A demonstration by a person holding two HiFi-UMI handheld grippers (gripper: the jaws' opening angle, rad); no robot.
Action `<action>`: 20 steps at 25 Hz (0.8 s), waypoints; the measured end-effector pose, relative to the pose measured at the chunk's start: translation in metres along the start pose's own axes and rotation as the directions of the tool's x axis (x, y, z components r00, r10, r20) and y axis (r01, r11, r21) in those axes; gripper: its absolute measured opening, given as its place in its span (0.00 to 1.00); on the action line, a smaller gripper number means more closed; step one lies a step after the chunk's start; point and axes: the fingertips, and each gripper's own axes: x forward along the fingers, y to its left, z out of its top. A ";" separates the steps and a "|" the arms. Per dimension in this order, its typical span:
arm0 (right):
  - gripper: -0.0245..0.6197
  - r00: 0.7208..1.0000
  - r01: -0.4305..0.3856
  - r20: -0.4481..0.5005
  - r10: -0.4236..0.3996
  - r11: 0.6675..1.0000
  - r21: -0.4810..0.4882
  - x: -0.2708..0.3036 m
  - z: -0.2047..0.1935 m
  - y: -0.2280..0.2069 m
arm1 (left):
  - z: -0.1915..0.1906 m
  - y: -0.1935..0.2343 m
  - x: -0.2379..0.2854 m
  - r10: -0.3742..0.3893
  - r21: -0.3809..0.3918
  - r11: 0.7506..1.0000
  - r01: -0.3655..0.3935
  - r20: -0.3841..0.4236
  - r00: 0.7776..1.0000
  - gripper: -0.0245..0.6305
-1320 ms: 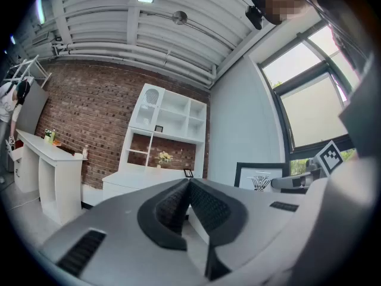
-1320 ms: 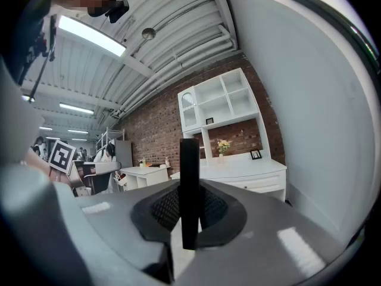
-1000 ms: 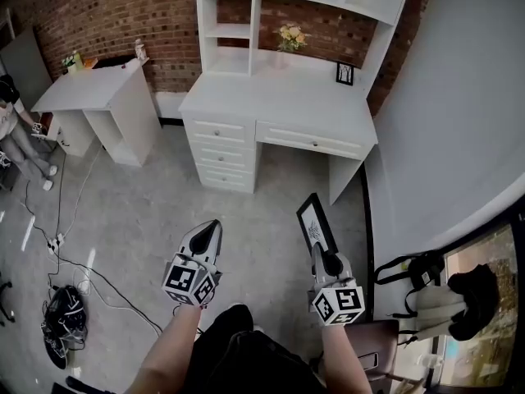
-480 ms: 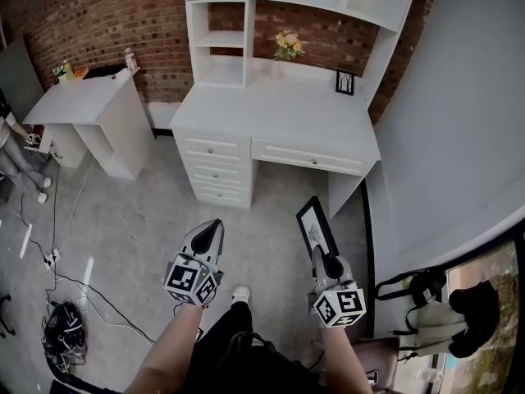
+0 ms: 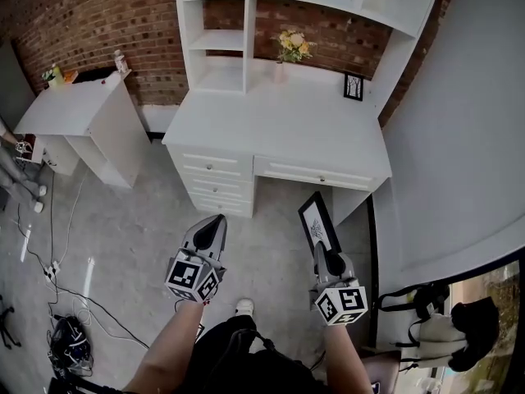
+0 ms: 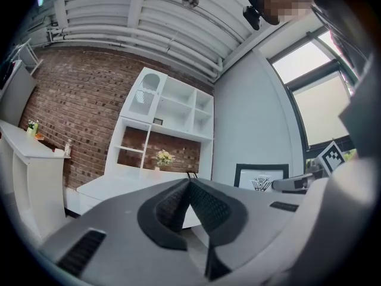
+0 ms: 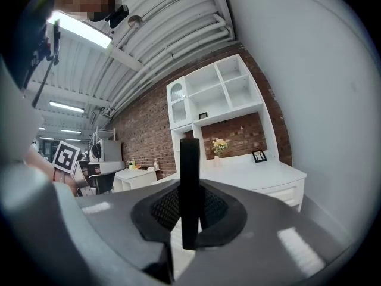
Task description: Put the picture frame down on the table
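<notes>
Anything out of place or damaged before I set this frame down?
Nothing looks damaged or spilled. The picture frame is clamped edge-on in the right gripper. The white desk has bare top in front of the flowers. The only untidy spot is the loose cables sprawled on the floor at the left.

Head view looks steeply down; gripper views look level; all share the white desk [image 5: 279,130].

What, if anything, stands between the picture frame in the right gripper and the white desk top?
Nothing visible. The picture frame, clamped in the right gripper, faces open floor up to the desk, whose front top is bare; flowers and a small frame stand at its back.
</notes>
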 end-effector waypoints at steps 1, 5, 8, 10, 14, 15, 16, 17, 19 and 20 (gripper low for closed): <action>0.09 1.000 0.003 -0.002 -0.003 1.000 0.002 0.008 -0.001 -0.001 | -0.001 0.005 0.006 -0.003 -0.001 1.000 0.003 -0.003 1.000 0.01; 0.09 1.000 0.017 -0.002 -0.017 1.000 0.002 0.036 -0.001 -0.006 | -0.002 0.027 0.031 -0.018 -0.002 1.000 0.018 -0.009 1.000 0.01; 0.09 1.000 0.029 -0.001 -0.029 1.000 0.001 0.055 -0.001 -0.010 | -0.002 0.040 0.047 -0.028 -0.005 1.000 0.028 -0.007 1.000 0.01; 0.09 0.999 0.038 -0.002 -0.038 0.999 0.006 0.065 -0.003 -0.013 | -0.003 0.047 0.054 -0.031 -0.007 1.000 0.031 -0.007 1.000 0.01; 0.09 0.999 0.043 0.001 -0.043 0.999 0.011 0.082 -0.001 -0.016 | -0.005 0.059 0.069 -0.034 -0.013 0.999 0.034 -0.009 0.999 0.01; 0.09 0.999 0.043 0.001 -0.043 0.999 0.011 0.085 0.000 -0.016 | -0.006 0.060 0.073 -0.036 -0.016 0.999 0.036 -0.010 0.999 0.01; 0.09 0.999 0.042 0.000 -0.042 0.999 0.012 0.088 -0.001 -0.016 | -0.008 0.062 0.075 -0.038 -0.018 0.999 0.038 -0.013 0.999 0.01; 0.09 0.999 0.042 -0.002 -0.042 0.999 0.014 0.090 -0.002 -0.016 | -0.010 0.062 0.077 -0.039 -0.020 0.999 0.039 -0.016 0.999 0.01; 0.09 0.999 0.043 -0.007 -0.043 0.999 0.016 0.093 -0.004 -0.019 | -0.012 0.063 0.082 -0.042 -0.023 0.999 0.042 -0.019 0.999 0.01; 0.09 0.999 0.044 -0.009 -0.044 0.999 0.016 0.095 -0.006 -0.021 | -0.013 0.062 0.085 -0.044 -0.023 0.999 0.043 -0.020 0.999 0.01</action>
